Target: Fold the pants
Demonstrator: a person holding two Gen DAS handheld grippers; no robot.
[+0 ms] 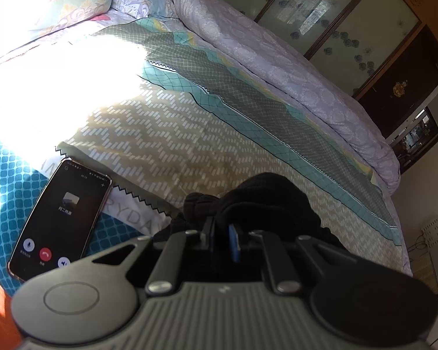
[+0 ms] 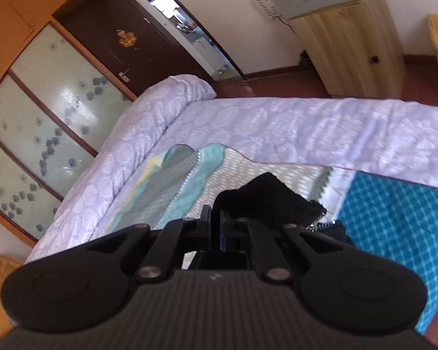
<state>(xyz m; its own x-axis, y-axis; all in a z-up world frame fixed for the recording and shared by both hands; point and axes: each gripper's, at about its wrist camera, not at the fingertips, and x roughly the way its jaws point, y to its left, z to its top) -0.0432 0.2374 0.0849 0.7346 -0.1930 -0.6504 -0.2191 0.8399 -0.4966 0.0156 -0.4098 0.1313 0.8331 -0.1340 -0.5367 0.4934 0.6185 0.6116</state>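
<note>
The black pants (image 1: pixel 262 195) bunch thickly, a zipper (image 2: pixel 314 225) showing, pinched by both left gripper (image 1: pixel 233 233) and right gripper (image 2: pixel 219 227). The bedsheet (image 1: pixel 137 218) reads "RYDA".

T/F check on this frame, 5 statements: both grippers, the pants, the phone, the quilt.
1. The left gripper is shut on the black pants. True.
2. The right gripper hangs open, holding nothing. False: it is shut on the pants too.
3. The phone lies on the bed with its screen lit. True.
4. The pants are light blue. False: black.
5. The lilac quilt covers the phone. False: the quilt is bunched along the bed's far side, apart from the phone.
</note>
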